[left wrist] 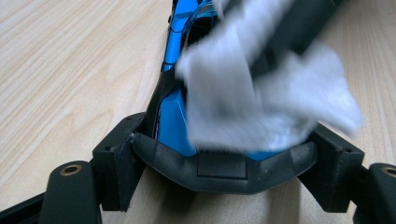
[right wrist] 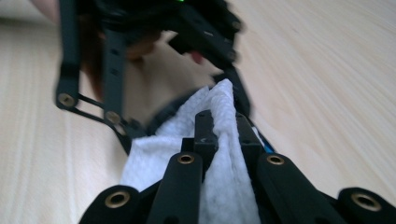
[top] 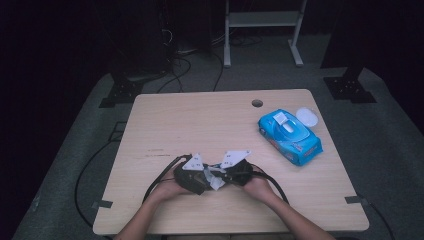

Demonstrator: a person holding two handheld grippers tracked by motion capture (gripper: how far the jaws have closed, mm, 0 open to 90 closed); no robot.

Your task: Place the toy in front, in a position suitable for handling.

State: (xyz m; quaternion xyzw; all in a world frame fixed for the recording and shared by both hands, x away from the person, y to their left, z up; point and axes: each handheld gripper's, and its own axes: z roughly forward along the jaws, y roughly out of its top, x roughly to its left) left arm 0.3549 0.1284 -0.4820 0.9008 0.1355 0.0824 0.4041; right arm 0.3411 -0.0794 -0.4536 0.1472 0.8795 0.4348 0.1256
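Both grippers meet near the table's front edge. My left gripper [top: 196, 181] [left wrist: 224, 144] is shut on a glossy blue object with a black rim [left wrist: 170, 121], which spans the gap between its jaws. My right gripper [top: 231, 175] [right wrist: 224, 120] is shut on a crumpled white wipe [top: 215, 181] [right wrist: 149, 158]. The wipe [left wrist: 224, 102] lies pressed over the blue object's top, blurred in the left gripper view. A sliver of the blue object [right wrist: 267, 147] peeks out beside the right jaws.
A blue pack of wipes [top: 290, 136] lies at the right of the wooden table [top: 200, 125], with a round white lid [top: 307, 117] just behind it. A cable hole [top: 257, 103] sits near the far edge. Black cables [top: 160, 175] trail from both grippers.
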